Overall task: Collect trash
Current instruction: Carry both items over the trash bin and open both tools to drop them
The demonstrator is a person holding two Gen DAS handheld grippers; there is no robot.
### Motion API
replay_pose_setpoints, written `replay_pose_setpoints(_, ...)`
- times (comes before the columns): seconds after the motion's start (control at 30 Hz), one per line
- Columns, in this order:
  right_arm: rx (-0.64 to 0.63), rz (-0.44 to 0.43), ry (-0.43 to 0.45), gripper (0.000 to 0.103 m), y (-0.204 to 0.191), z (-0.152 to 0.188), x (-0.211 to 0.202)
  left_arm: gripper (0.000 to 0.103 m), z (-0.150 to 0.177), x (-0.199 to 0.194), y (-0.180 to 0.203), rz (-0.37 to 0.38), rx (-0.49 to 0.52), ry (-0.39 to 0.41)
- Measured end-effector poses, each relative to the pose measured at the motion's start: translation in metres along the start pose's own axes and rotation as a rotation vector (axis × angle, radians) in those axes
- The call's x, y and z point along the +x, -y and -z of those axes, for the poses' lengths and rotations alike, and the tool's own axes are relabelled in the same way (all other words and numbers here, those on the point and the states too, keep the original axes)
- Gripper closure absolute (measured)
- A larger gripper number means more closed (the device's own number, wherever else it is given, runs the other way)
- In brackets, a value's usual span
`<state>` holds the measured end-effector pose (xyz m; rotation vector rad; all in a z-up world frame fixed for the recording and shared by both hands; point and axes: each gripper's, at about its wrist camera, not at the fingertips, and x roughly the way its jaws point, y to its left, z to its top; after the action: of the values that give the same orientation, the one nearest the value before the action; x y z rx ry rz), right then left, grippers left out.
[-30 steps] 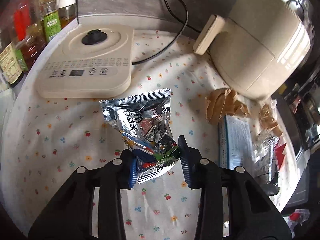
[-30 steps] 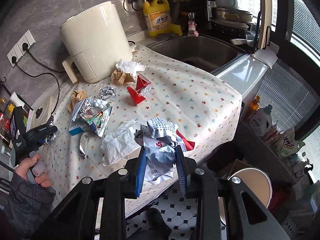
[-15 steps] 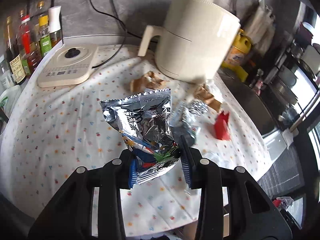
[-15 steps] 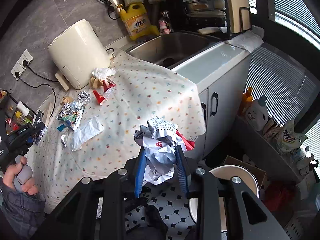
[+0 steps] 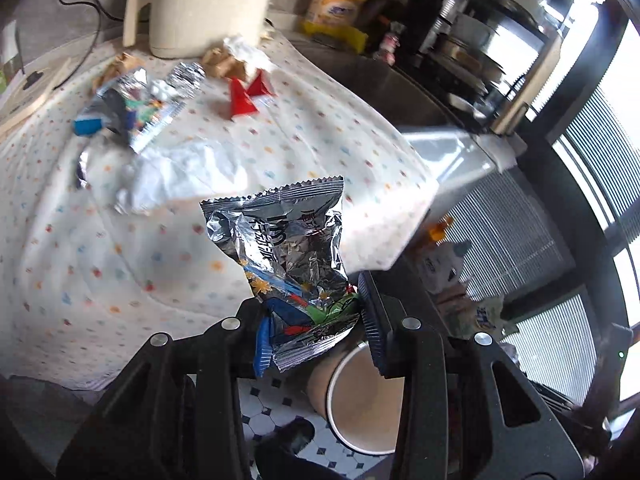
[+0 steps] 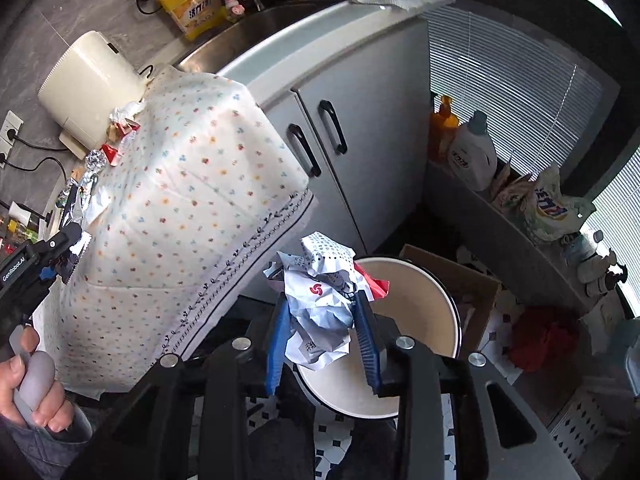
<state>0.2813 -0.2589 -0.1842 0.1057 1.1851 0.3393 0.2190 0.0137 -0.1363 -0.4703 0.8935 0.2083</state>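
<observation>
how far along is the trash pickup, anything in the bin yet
Nothing shows inside the round white bin yet. In hand: the left hand-held gripper grips a silver foil snack wrapper, and the right hand-held gripper holds a crumpled white printed paper wad over the bin. Left on the dotted tablecloth: red folded wrappers, a white crumpled tissue and another foil packet.

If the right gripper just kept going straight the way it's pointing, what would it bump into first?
Probably the open trash bin on the floor: the right gripper, shut on crumpled paper, points at it. Depth is unclear.
</observation>
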Motion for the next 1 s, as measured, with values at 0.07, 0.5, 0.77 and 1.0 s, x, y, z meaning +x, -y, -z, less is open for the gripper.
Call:
replay_pose_setpoints(0.07, 0.006, 0.008, -0.036, 0.066, 0.008, 0.003, 0.006, 0.065, 0.014, 0.009, 0.015, 0.028, 0.028, -0.033)
replay_pose_setpoints(0.5, 0.103, 0.103, -0.015, 0.02, 0.073, 0.01, -0.018, 0.05, 0.07, 0.069, 0.089, 0.231, 0.165, -0.296)
replay_pose_setpoints(0.77, 0.207, 0.091, 0.061, 0.015, 0.098, 0.011, -0.05, 0.015, 0.066, 0.061, 0.109, 0.28, 0.239, -0.288)
replay_pose_setpoints(1.0, 0.171, -0.002, 0.133, 0.008, 0.051, -0.005, -0.06, 0.006, 0.03, 0.03, 0.083, 0.252, 0.244, -0.202)
